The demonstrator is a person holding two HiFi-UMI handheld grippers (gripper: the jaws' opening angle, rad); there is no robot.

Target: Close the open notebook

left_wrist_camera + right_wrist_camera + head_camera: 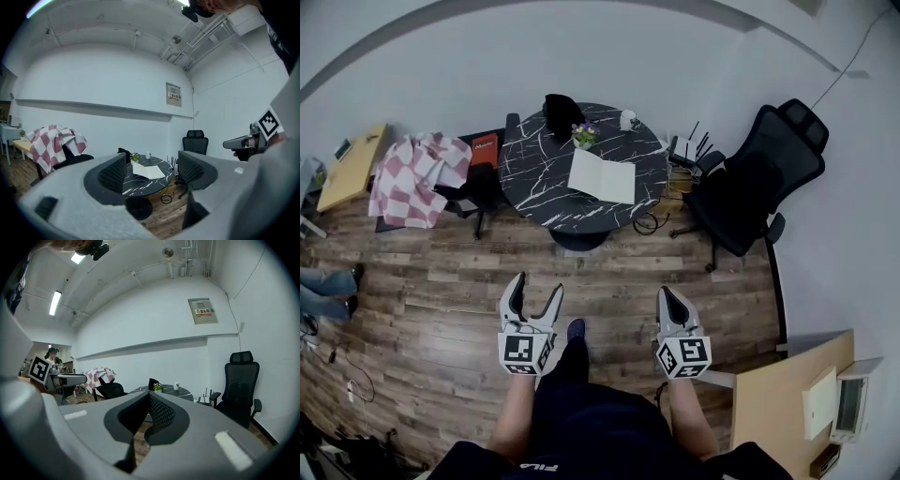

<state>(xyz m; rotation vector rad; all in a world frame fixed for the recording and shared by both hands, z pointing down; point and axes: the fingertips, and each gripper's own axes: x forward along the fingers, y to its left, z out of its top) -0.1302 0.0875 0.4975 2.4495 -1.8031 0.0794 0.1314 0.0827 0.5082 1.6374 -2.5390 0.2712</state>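
Paper notebook (602, 176) — glossy marble-look table (534, 169), wood floor (441, 300).

Printed in white on the dark garment (591, 427), near the head view's lower edge: letters resembling "FILA" (532, 466). On the grey wall panel (202, 304), a small red-and-white label (205, 312), too small to read.

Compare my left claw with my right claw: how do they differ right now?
The left claw stands with its jaws wide apart; the right claw has its jaws closed together. The left claw's view frames the open notebook between its jaws; the right claw's does not. Both are empty, short of the table.
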